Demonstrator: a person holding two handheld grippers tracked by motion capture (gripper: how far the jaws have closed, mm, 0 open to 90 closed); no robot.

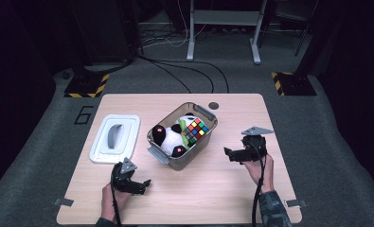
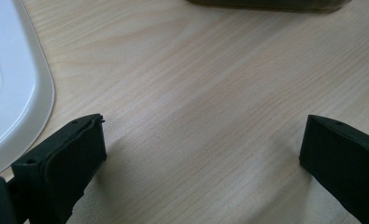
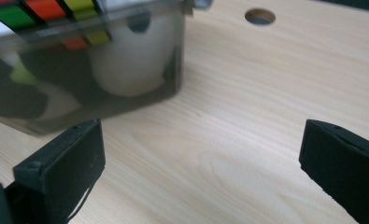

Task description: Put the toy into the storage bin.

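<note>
We see bin point(image 1: 186, 142) packed, lid point(image 1: 115, 138) off beside it; left tongs point(image 1: 138, 185), right tongs point(image 1: 233, 155) both apart, empty; lidding remains.

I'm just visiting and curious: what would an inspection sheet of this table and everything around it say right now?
Surface: pale wooden table with a round hole near its far edge.
Job's things: clear bin open, holding a panda plush and a colour cube; its white lid lies flat to the left, apart from it.
Clutter: nothing seen.
Grippers: left gripper open, empty, near the lid; right gripper open, empty, right of the bin.
Cables: one trails from each gripper toward the person; others lie across the floor beyond the table.
Surroundings: grey carpet, a grey frame's legs, two hazard-striped bases.
</note>
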